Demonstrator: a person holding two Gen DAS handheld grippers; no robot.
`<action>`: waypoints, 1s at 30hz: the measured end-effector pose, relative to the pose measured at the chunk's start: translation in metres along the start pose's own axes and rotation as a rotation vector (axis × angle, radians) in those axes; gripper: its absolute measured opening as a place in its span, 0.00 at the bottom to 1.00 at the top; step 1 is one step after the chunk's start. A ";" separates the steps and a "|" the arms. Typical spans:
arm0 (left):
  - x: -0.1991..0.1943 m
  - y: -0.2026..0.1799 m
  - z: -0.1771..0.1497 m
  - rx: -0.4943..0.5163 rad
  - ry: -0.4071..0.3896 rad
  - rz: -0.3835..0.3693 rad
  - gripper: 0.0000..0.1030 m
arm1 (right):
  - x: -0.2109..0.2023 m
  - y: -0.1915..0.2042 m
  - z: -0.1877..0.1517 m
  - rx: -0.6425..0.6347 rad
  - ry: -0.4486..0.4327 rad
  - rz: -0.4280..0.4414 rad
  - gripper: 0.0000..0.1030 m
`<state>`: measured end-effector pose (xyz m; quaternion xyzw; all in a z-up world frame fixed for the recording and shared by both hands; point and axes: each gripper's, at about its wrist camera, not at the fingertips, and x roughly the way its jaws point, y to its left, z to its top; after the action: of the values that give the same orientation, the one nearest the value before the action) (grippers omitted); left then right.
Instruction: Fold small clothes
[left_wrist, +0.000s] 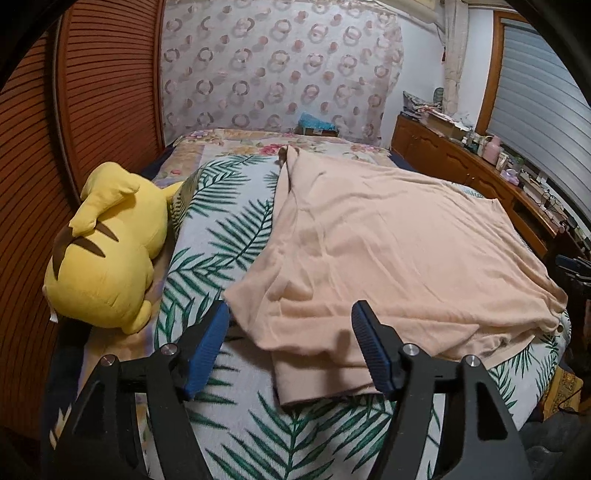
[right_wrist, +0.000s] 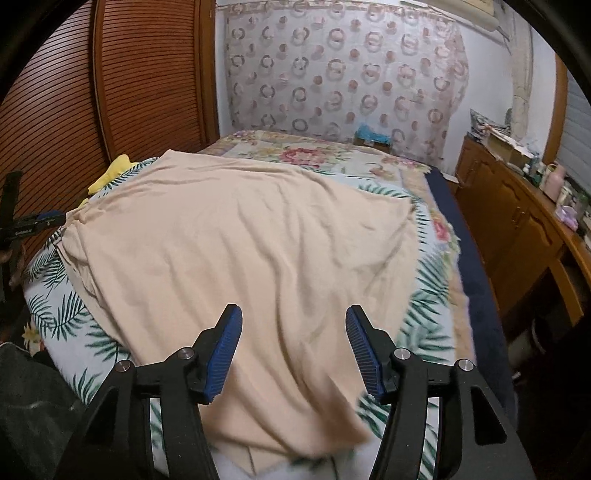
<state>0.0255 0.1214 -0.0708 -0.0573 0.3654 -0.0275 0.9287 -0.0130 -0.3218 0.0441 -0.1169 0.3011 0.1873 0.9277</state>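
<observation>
Garment (left_wrist: 388, 251): peach, spread on your leaf-print blanket (left_wrist: 229, 236), doubled at near and side edges, further folds apparently pending. Left gripper (left_wrist: 290, 347) and right gripper (right_wrist: 293, 350): both agape, gripping nothing, cloth beneath.

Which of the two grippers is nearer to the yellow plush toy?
Left. The left gripper has the yellow plush toy close beside it; the right gripper sits across the peach garment, the toy barely visible.
</observation>
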 end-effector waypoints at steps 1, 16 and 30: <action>-0.001 0.000 -0.002 -0.002 0.005 0.002 0.68 | 0.006 0.001 0.000 0.001 0.002 0.008 0.59; 0.004 -0.006 -0.022 0.008 0.064 0.010 0.68 | 0.077 0.018 0.008 -0.030 0.089 0.022 0.60; 0.011 -0.009 -0.025 0.014 0.082 0.014 0.68 | 0.065 0.020 0.004 -0.004 0.111 0.000 0.80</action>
<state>0.0167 0.1094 -0.0951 -0.0471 0.4035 -0.0259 0.9134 0.0290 -0.2851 0.0060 -0.1289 0.3516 0.1811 0.9094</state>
